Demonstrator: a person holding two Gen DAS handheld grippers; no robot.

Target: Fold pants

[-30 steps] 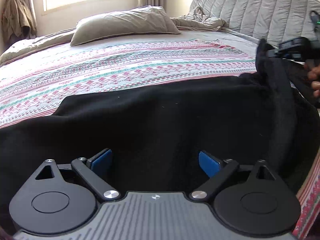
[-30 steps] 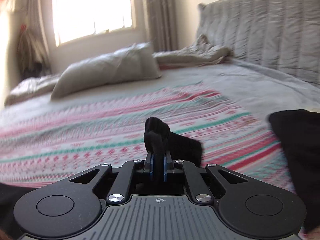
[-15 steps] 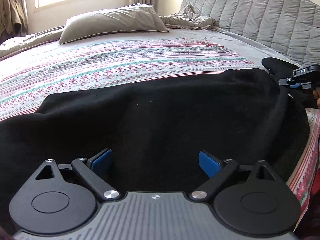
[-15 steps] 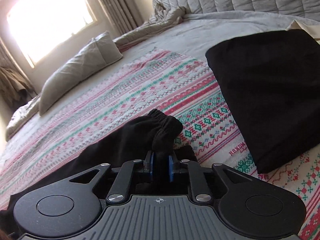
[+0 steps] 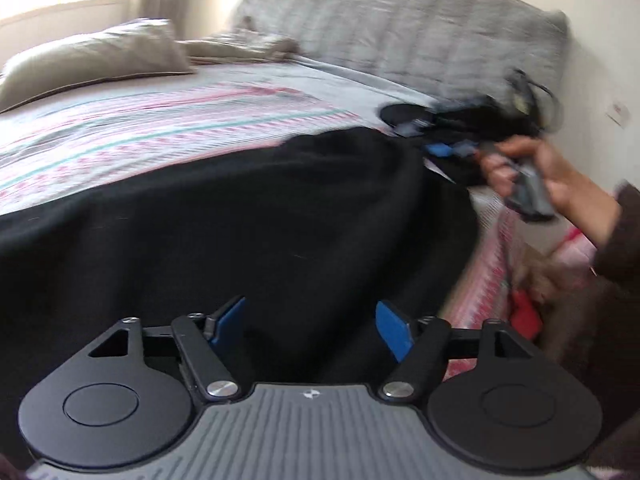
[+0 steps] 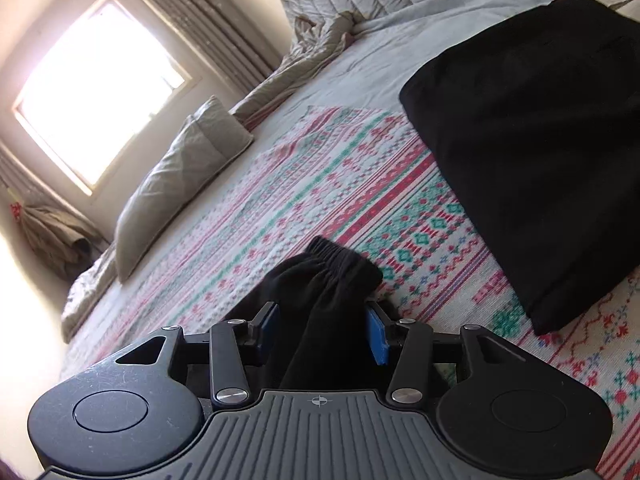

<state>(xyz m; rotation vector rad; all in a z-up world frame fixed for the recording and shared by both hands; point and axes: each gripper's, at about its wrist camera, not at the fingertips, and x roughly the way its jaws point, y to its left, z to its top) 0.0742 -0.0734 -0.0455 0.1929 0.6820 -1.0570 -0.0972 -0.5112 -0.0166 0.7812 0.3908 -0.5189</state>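
Observation:
The black pants (image 5: 240, 232) lie spread across the patterned bedspread, filling the left wrist view. My left gripper (image 5: 310, 326) is open just above the cloth, holding nothing. My right gripper (image 6: 322, 330) is open; the pants' elastic cuff (image 6: 332, 268) lies loose between its blue pads (image 6: 376, 336) on the bed. In the left wrist view the right gripper (image 5: 448, 148) is blurred at the pants' far right end, held by a hand (image 5: 540, 176).
A folded black garment (image 6: 540, 140) lies on the bed to the right of the cuff. A grey pillow (image 6: 180, 184) and a crumpled blanket (image 6: 304, 60) lie near the quilted headboard (image 5: 400, 36). The bed edge (image 5: 488, 264) drops off at right.
My right gripper has opened and let go of the pants' cuff, which now rests on the bed. The left gripper view has swung to the right and stays open.

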